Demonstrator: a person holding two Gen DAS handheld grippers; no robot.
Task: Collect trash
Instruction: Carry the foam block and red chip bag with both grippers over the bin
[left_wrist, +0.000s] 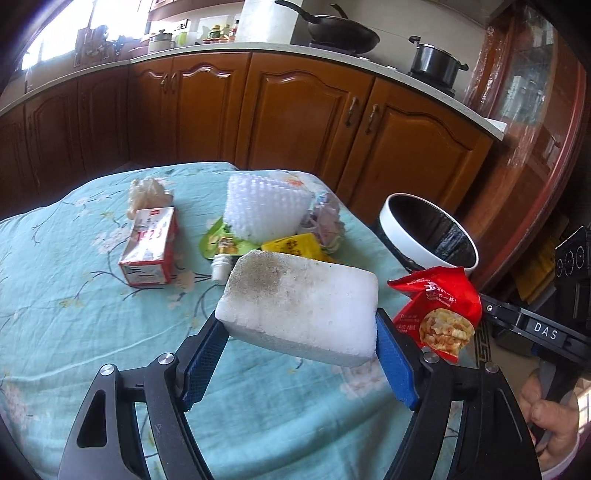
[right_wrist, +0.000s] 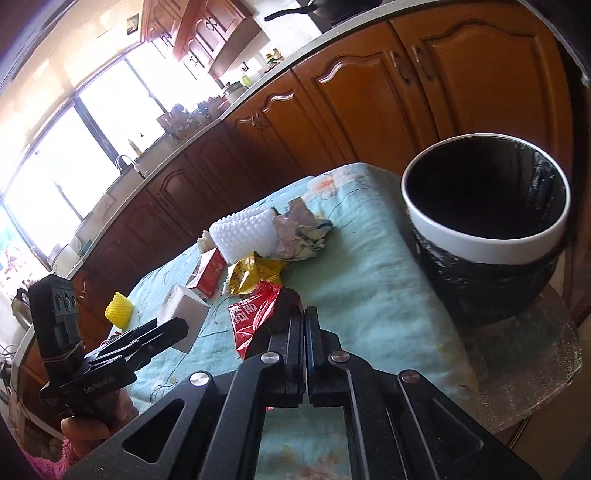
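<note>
Your left claw (left_wrist: 301, 345) clamps the light, crumbly foam block (left_wrist: 299, 306) across its ends while your right claw (right_wrist: 306, 325) pinches the crinkly, slippery red snack wrapper (right_wrist: 255, 317), bin (right_wrist: 484, 240) waiting at two o'clock.

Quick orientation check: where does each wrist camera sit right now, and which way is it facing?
Left wrist: on the left gripper, looking down across the table at kitchen cabinets; its pads clamp a foam block; a hand shows.
Right wrist: on the right gripper, facing the bin; shut on a red snack bag.
Shared: block, bag, bin, table litter.
</note>
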